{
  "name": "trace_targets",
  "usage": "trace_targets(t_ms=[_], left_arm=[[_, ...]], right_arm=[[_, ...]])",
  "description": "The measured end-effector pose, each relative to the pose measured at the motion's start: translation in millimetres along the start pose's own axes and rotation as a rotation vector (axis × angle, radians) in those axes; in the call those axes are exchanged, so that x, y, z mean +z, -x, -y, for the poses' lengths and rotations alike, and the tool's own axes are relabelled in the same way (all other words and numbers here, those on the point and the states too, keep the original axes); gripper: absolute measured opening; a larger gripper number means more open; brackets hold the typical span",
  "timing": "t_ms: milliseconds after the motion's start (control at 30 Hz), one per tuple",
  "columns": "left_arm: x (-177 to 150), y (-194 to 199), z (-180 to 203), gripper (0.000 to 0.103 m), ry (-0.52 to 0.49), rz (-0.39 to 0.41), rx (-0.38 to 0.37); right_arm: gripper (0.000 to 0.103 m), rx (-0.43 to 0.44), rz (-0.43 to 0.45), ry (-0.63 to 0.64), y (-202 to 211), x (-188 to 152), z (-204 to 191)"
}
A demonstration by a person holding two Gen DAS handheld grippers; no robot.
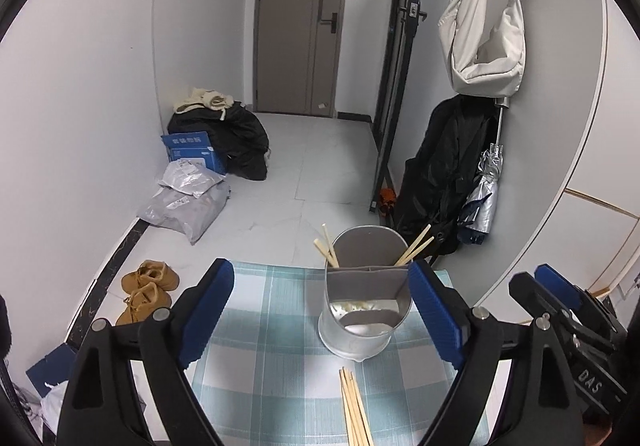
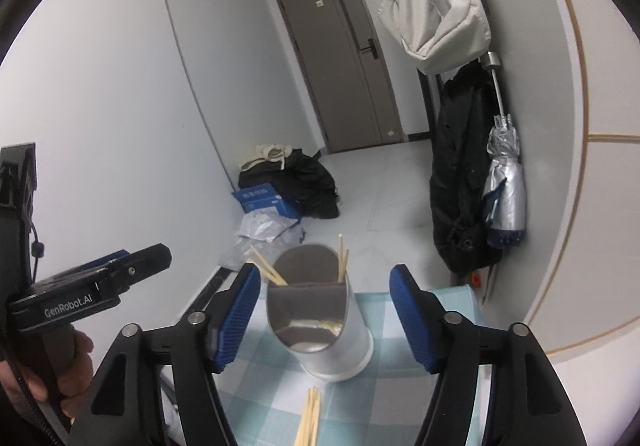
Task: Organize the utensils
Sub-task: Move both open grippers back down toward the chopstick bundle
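A metal holder (image 1: pixel 366 294) is stood on a checked cloth (image 1: pixel 256 330), just ahead of both tools. It is split into parts by a wall inside. Some chopsticks (image 1: pixel 328 248) are already leaned in the back part, so that they stay up and together. The front part looks almost bare, though something pale is seen at its bottom.

More loose chopsticks (image 1: pixel 354 408) are laid flat on the cloth, nearer than the holder and below the fingers. These are probably meant to be picked up next and dropped in.

The left gripper (image 1: pixel 324 322) is held wide apart, with nothing between its blue pads (image 1: pixel 210 316). The holder is seen close to its right finger. The right gripper (image 2: pixel 324 320) is held wide apart too, and nothing is gripped. The holder is framed between its fingers, so a reach can be lined up.
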State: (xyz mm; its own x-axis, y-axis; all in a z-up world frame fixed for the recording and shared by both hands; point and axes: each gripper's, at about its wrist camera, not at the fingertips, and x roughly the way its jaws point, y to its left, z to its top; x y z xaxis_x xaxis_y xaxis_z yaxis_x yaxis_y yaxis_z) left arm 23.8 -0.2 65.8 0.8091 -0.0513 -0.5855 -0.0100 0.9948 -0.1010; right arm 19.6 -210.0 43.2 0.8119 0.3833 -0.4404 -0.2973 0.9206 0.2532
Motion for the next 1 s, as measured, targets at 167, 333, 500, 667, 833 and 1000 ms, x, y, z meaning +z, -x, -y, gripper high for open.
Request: trace_targets(t_ms=[167, 333, 500, 667, 833, 1000], left_arm=[[-17.6, 8.6, -1.0, 0.092, -0.015, 0.032, 0.015], [-34.3, 8.9, -2.9, 0.095, -0.019, 0.040, 0.033], [-53.9, 0.4, -4.9, 0.095, -0.019, 0.011, 0.018], [-73.1, -9.5, -10.2, 0.095, 0.003, -0.009, -0.001], [-84.2, -25.2, -13.0, 0.095, 0.031, -0.045, -0.005], [-98.0, -42.7, -12.9, 0.095, 0.023, -0.086, 0.003]], right_arm=[[0.084, -0.042, 0.018, 0.027, 11.1, -15.9, -7.7], [0.085, -0.065, 0.013, 0.047, 14.9, -34.7, -11.0], [0.087, -0.092, -0.003, 0.063, 12.9, -55.7, -10.0], [0.087, -0.148, -0.045, 0.072, 5.0, -75.4, -8.0], [0.087, -0.175, -0.099, 0.045, -7.4, -90.0, 1.6], [0.087, -0.186, -0.186, 0.025, -28.3, -104.9, 12.4]])
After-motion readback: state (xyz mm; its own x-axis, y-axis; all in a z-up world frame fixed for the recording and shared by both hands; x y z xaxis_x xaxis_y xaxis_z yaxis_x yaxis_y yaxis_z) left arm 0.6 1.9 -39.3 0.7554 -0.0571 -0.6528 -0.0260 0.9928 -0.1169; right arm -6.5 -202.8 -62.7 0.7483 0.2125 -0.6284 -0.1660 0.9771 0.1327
